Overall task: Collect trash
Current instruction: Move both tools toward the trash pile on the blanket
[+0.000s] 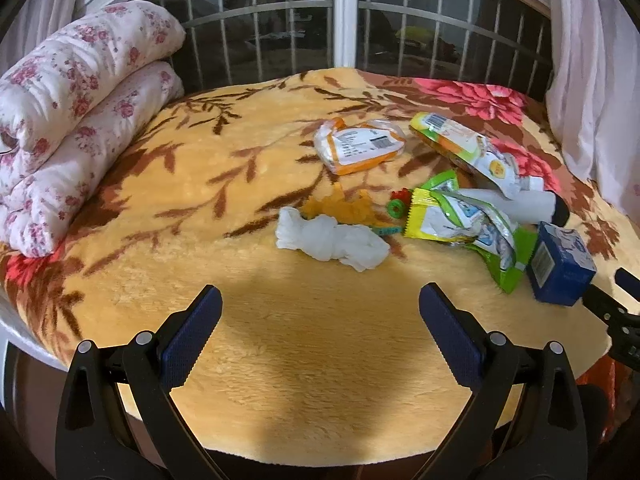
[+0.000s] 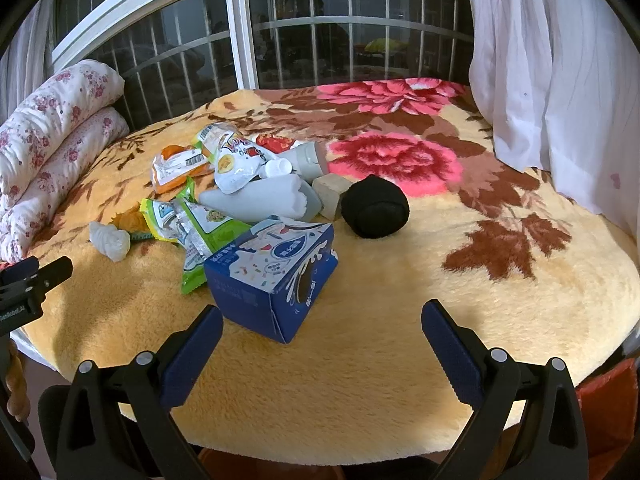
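Right wrist view: the right gripper [image 2: 322, 332] is spread wide, holding nothing. Trash lies on the bed [image 2: 400, 340], with the blue box [image 2: 272, 276] nearest. Soft fuzzy bedding could snag the gripper.

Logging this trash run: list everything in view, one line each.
blue carton: 1, blue-white, nearest right claw
green wrapper: 1, green-yellow, centre pile
orange packet: 1, orange-white, behind pile
white tissue: 1, left of pile
grey bottles: 2, mid pile
black ball: 1, right of pile
wooden block: 1, beige, beside ball
folded quilt: 1, pink floral, left
blanket: 1, yellow floral
left claw: open
right claw: open
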